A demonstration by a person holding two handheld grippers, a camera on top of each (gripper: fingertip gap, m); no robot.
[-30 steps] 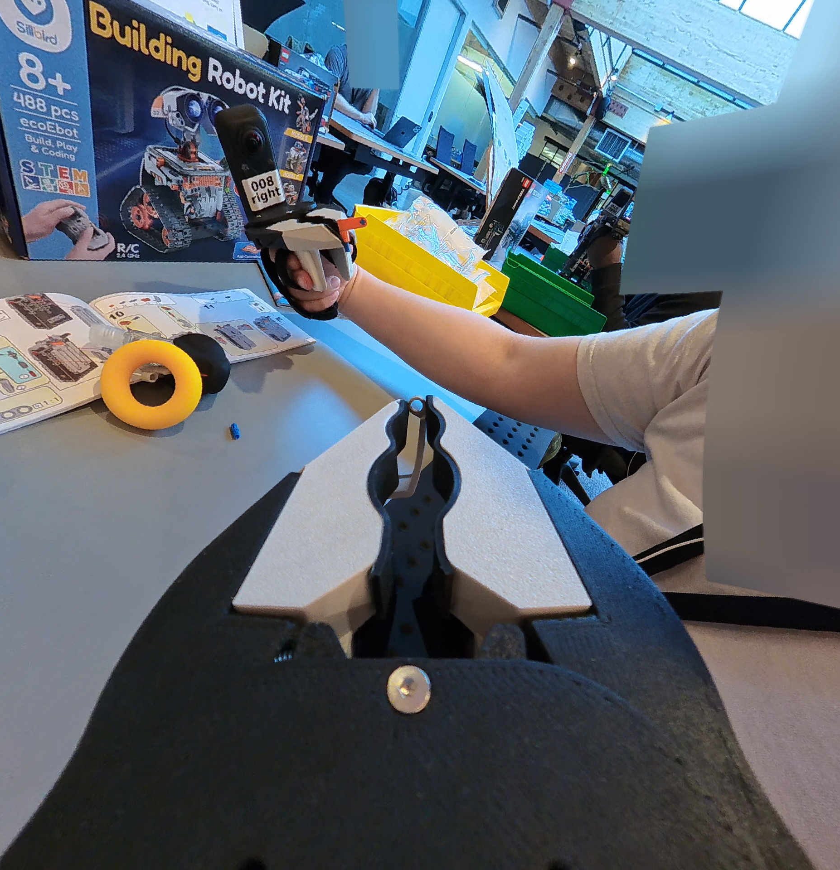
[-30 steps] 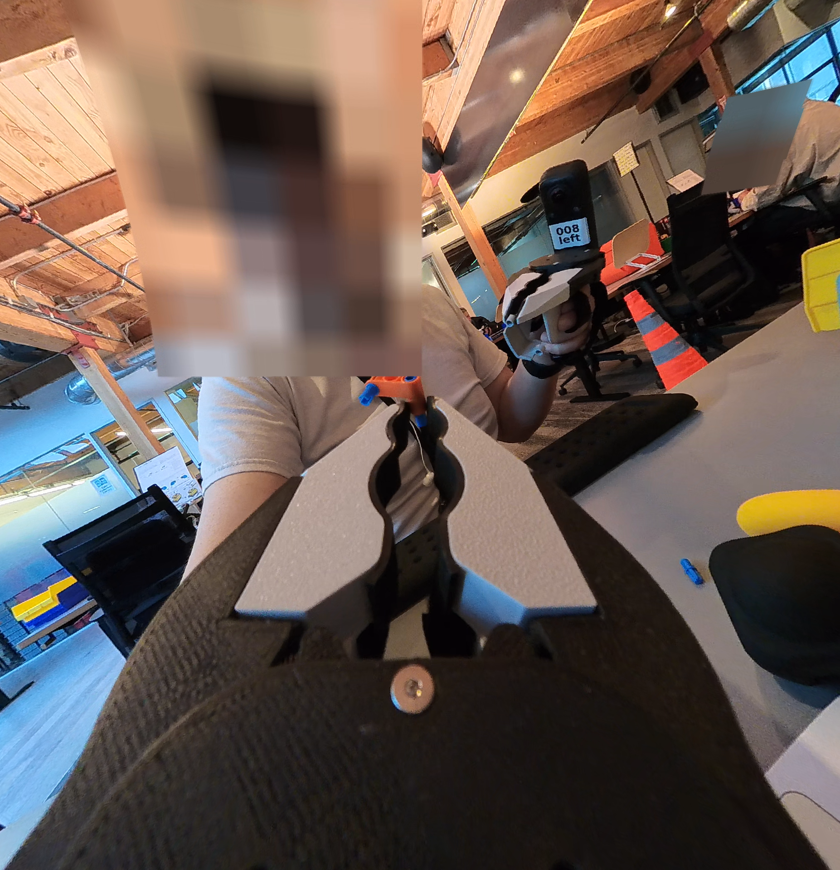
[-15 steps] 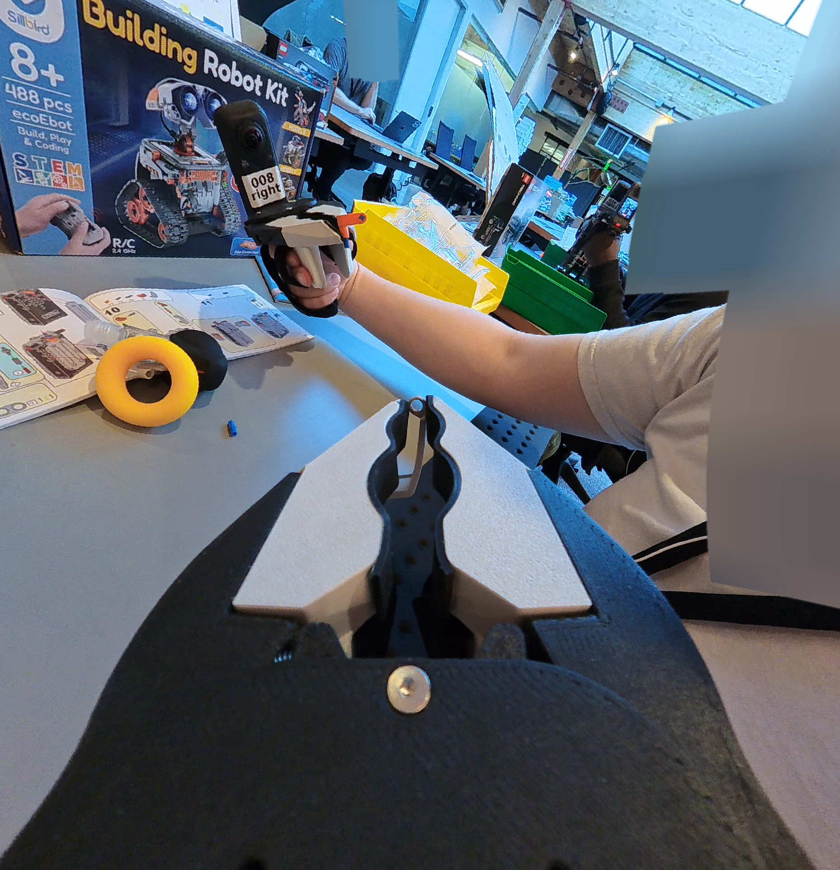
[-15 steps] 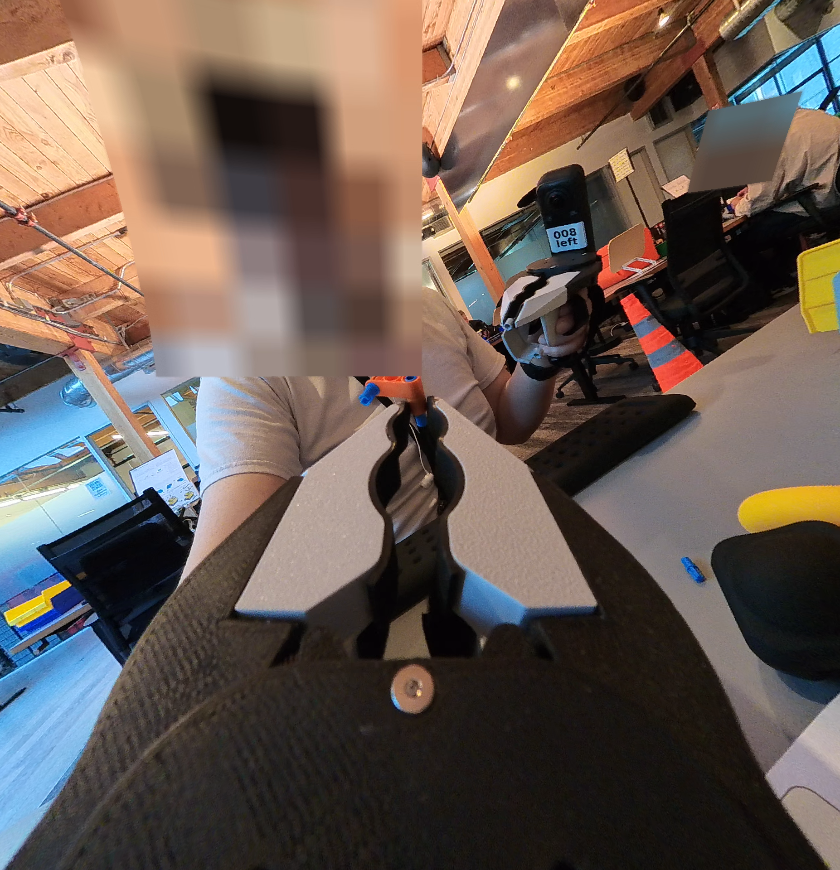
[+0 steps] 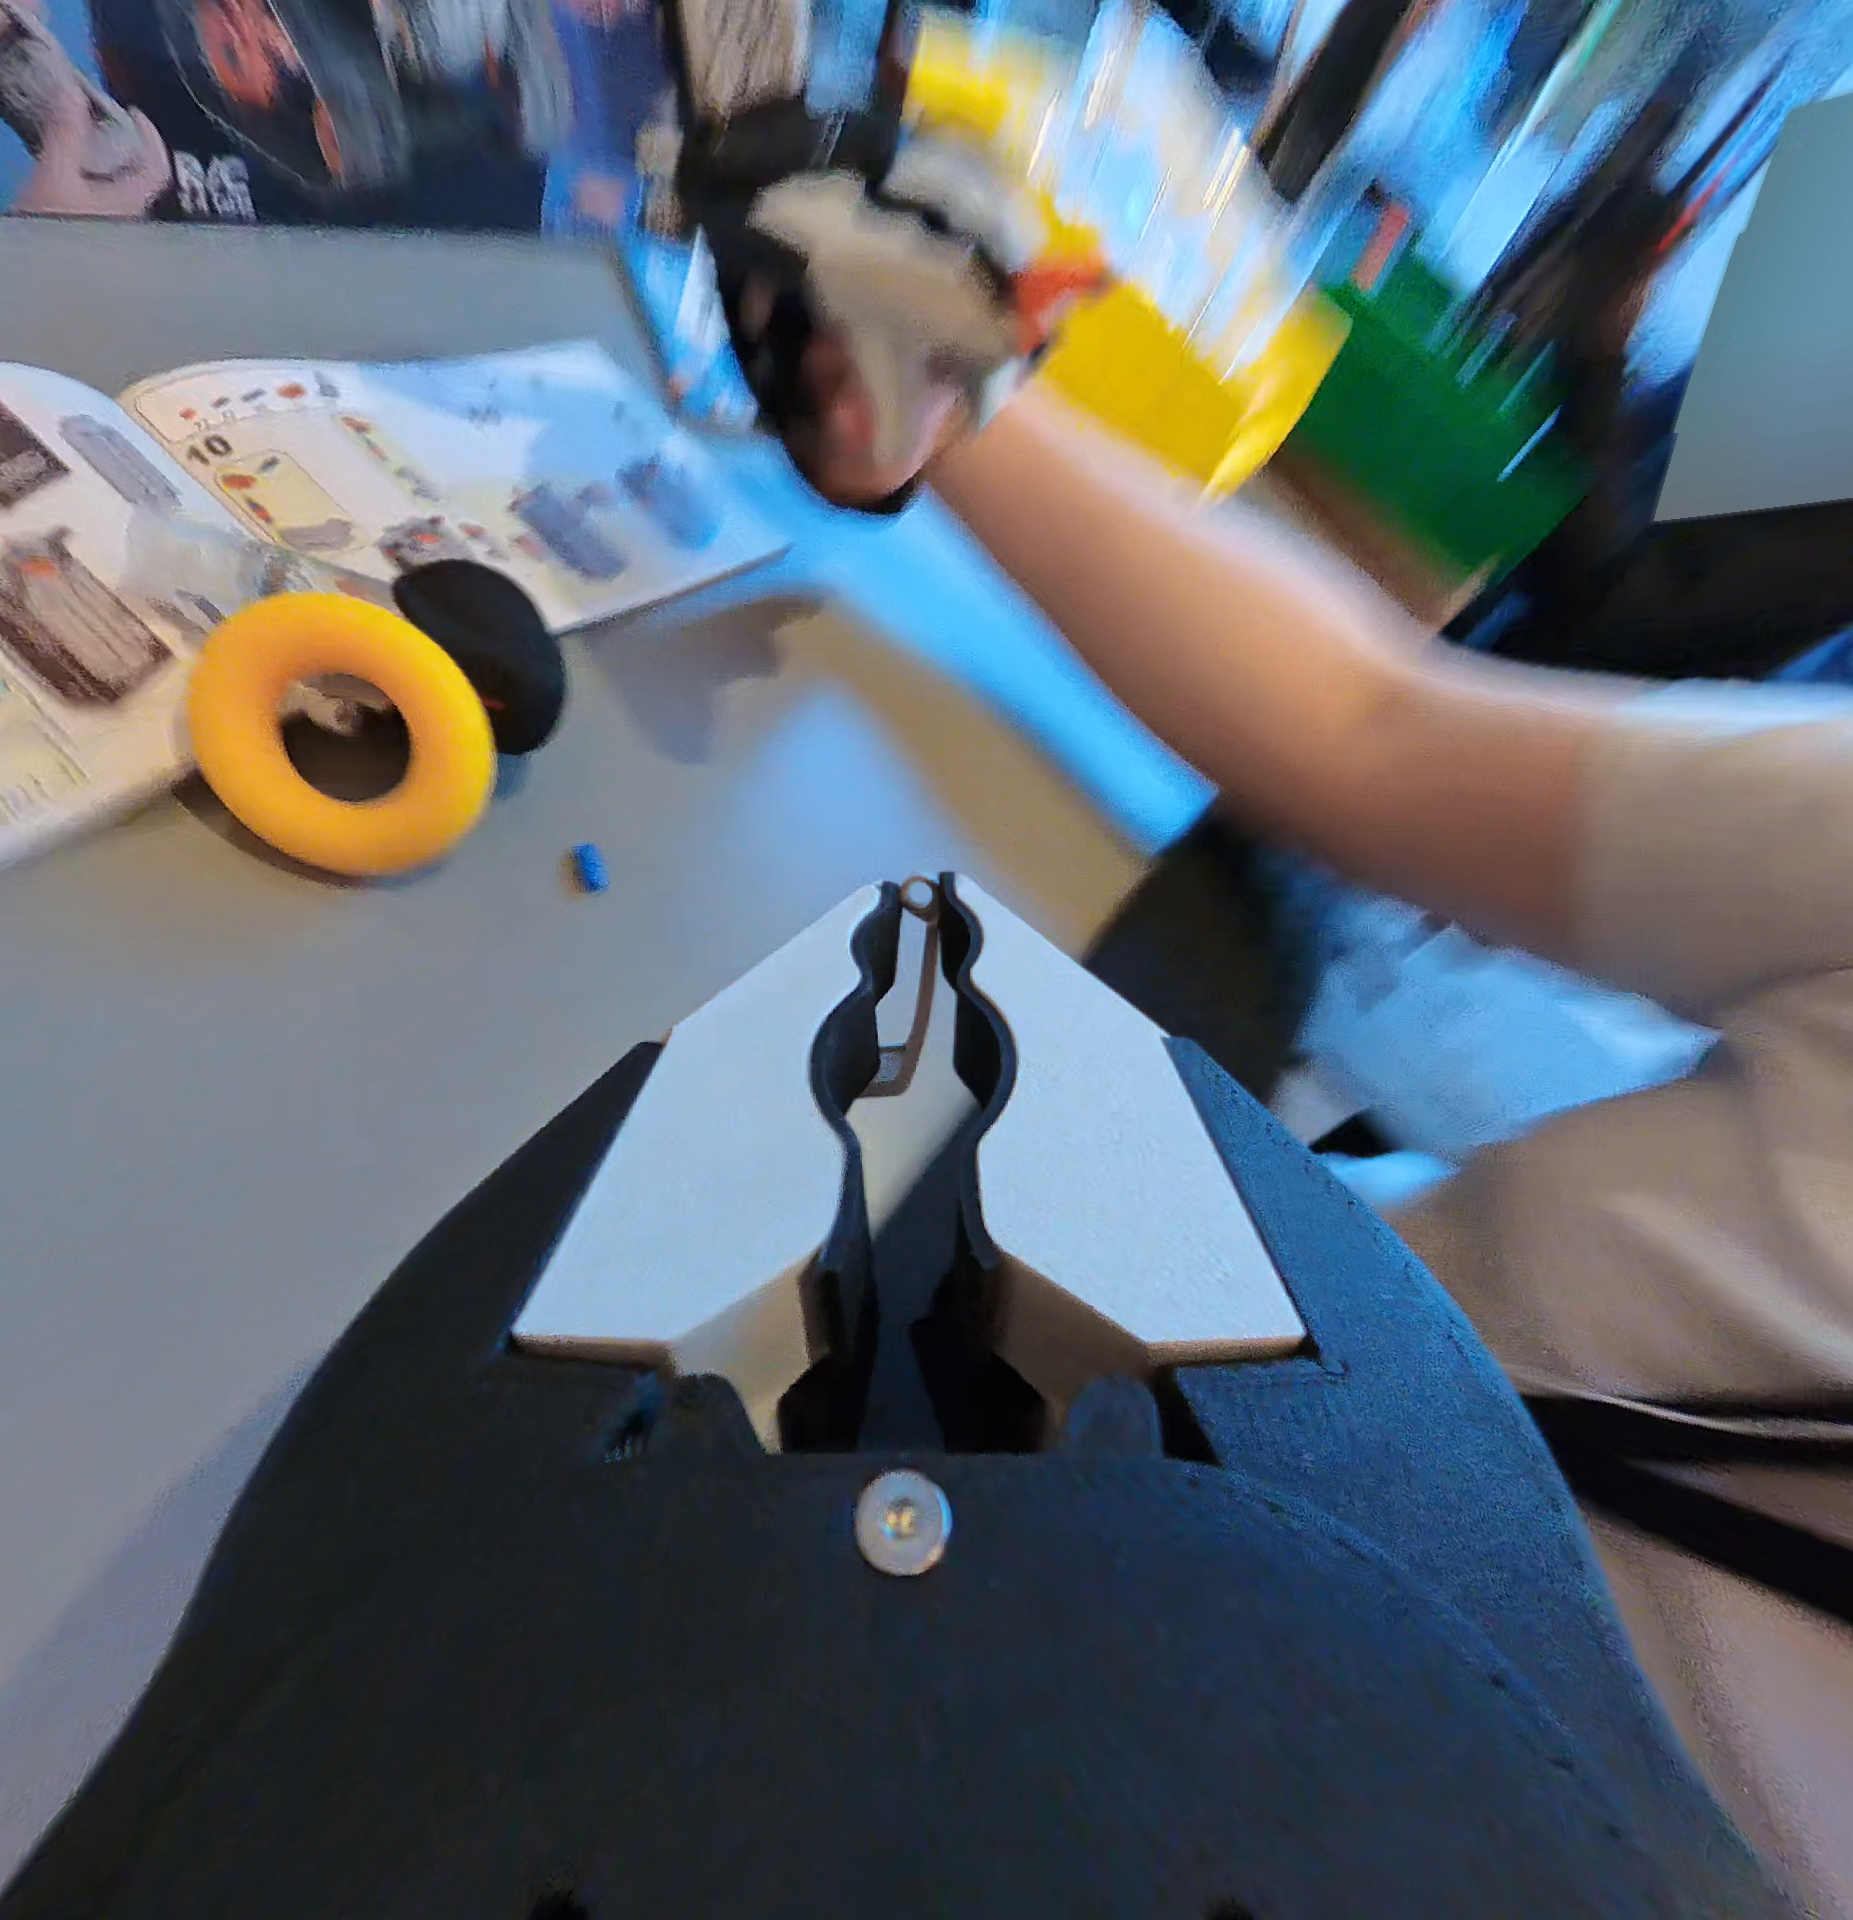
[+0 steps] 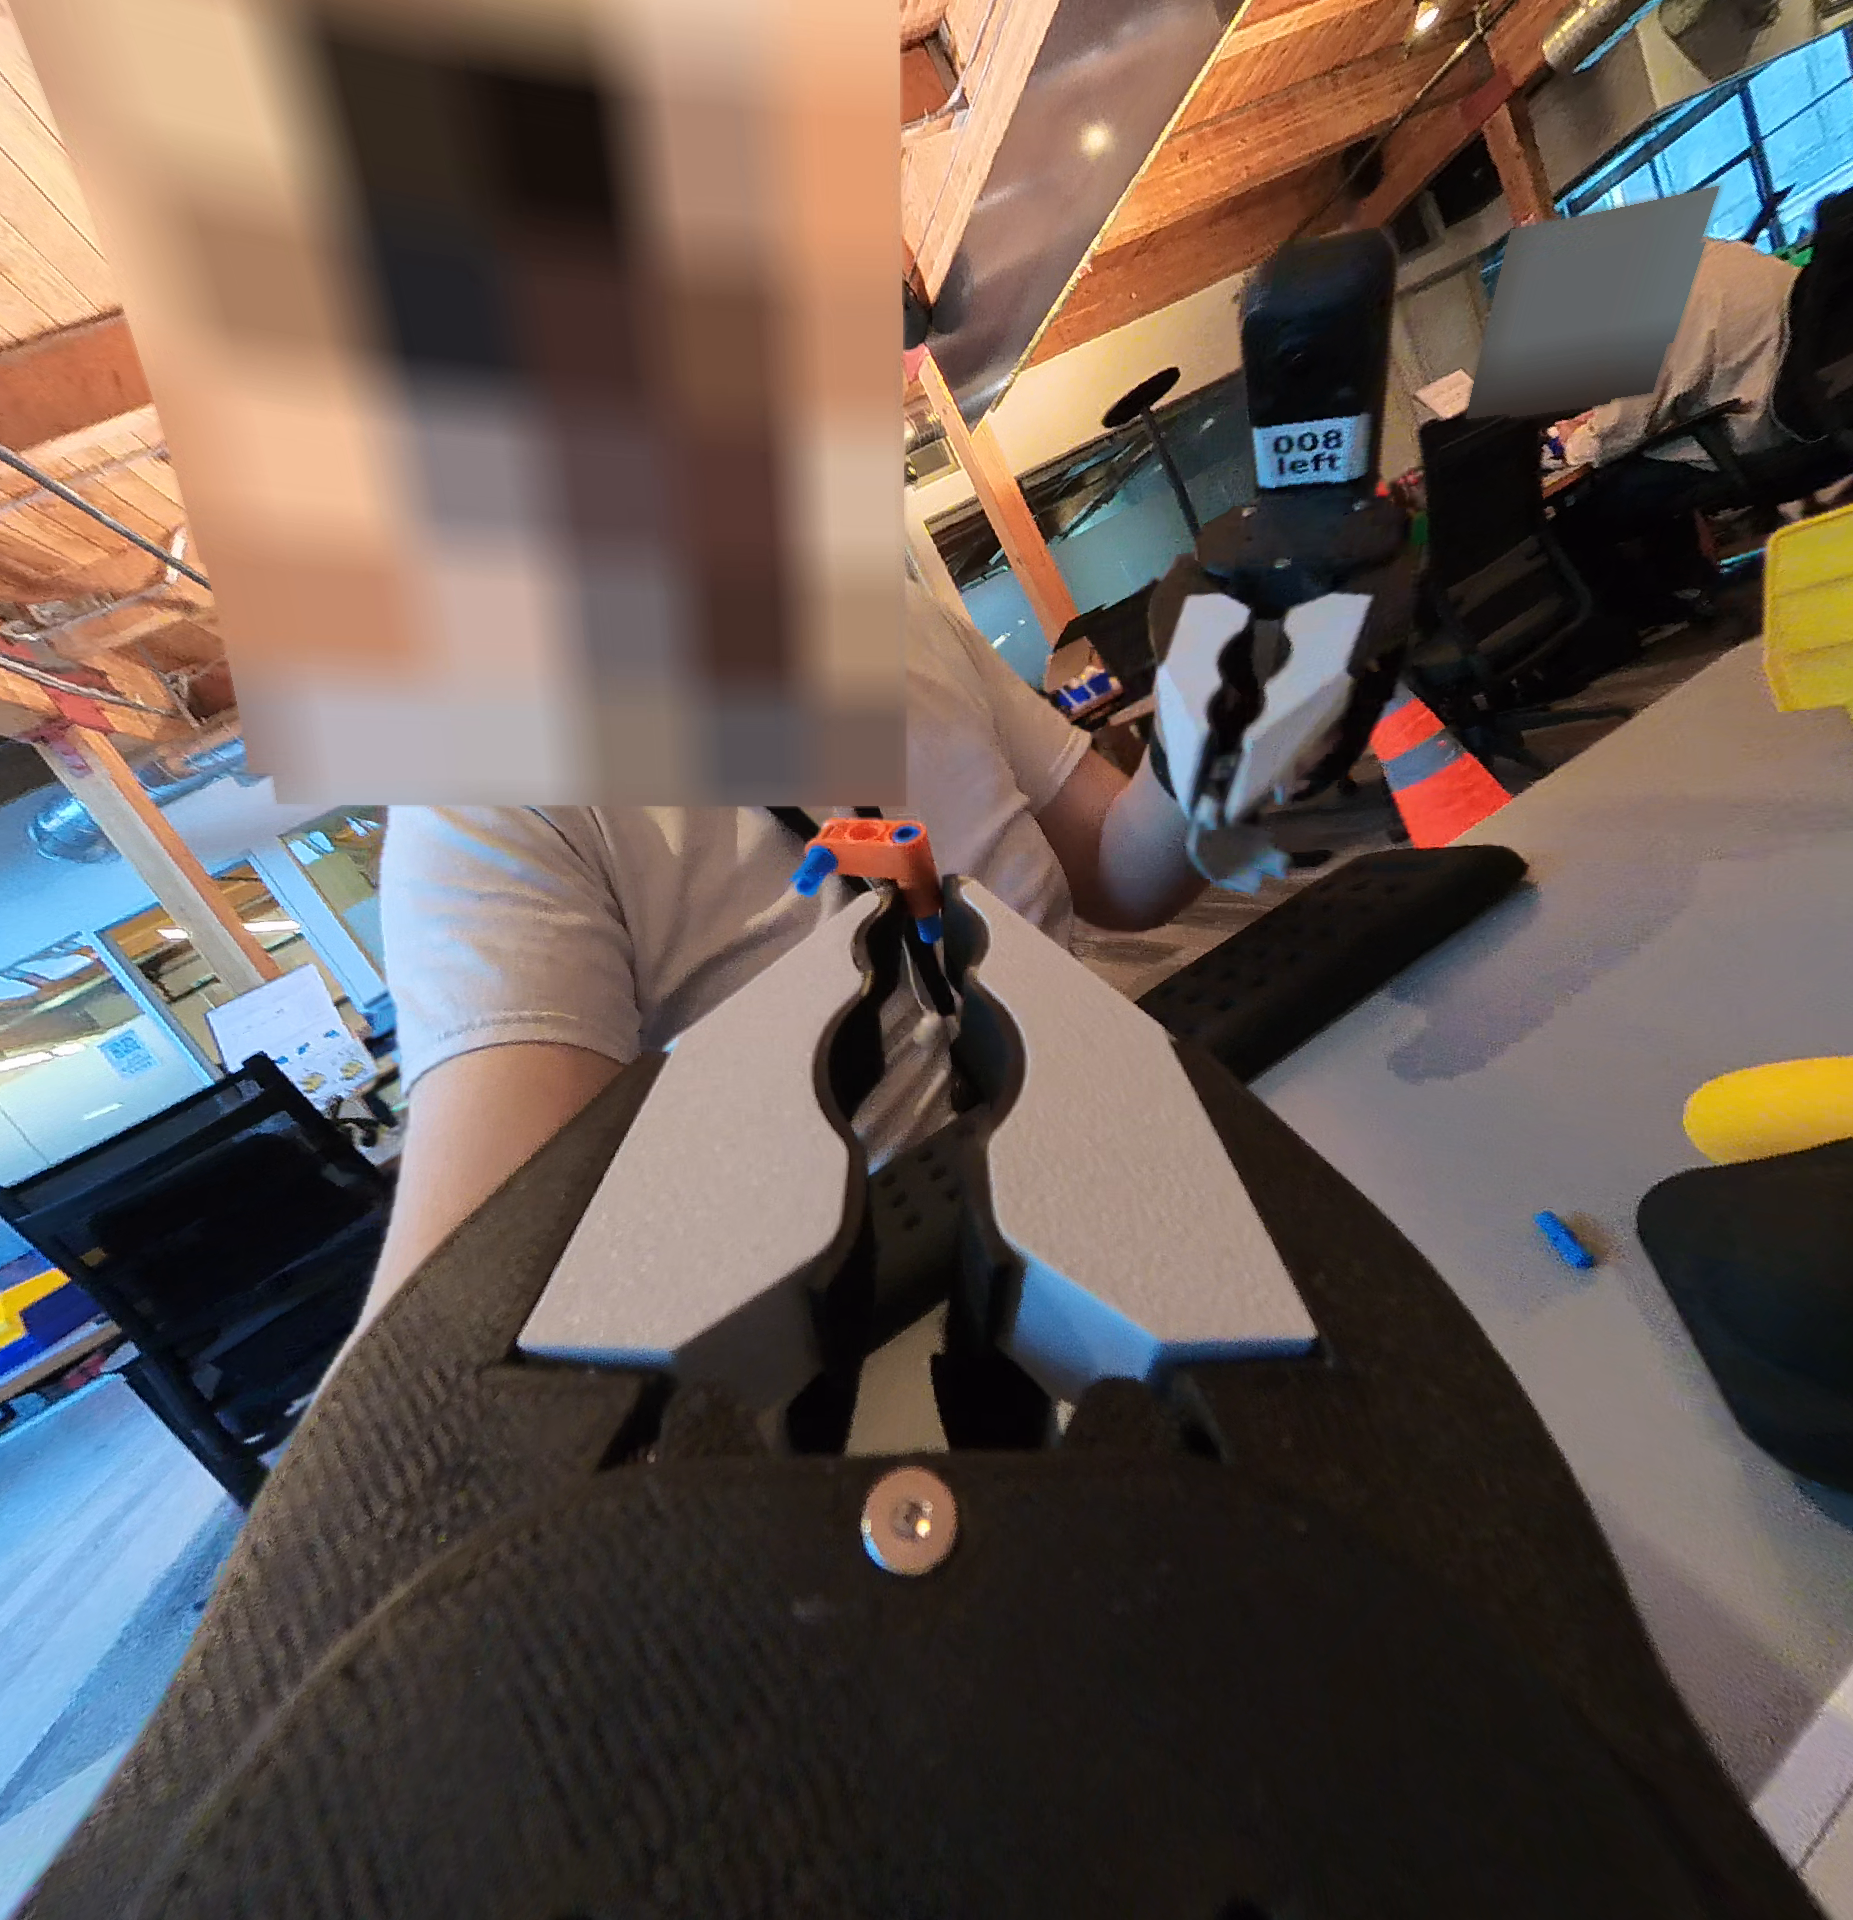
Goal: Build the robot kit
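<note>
My left gripper (image 5: 920, 896) is shut on a small thin grey part (image 5: 918, 987) and hangs above the grey table (image 5: 174, 1091). In the right wrist view the left gripper (image 6: 1218, 821) points toward the camera, with the grey part (image 6: 1242, 860) at its tips. My right gripper (image 6: 917, 899) is shut on an orange angled piece (image 6: 878, 847) with blue pins. In the left wrist view the right gripper (image 5: 901, 270) is blurred and held up over the table's far side. The two grippers face each other, apart.
A yellow ring (image 5: 340, 732), a black wheel (image 5: 482, 655) and a loose blue pin (image 5: 587, 868) lie by an open instruction booklet (image 5: 434, 457). Yellow (image 5: 1161, 384) and green (image 5: 1421, 457) bins stand behind. A black perforated pad (image 6: 1337, 945) lies at the table edge.
The left gripper has tilted down and come closer to the right gripper; its view is now blurred by motion. Both grippers still hold their parts.
</note>
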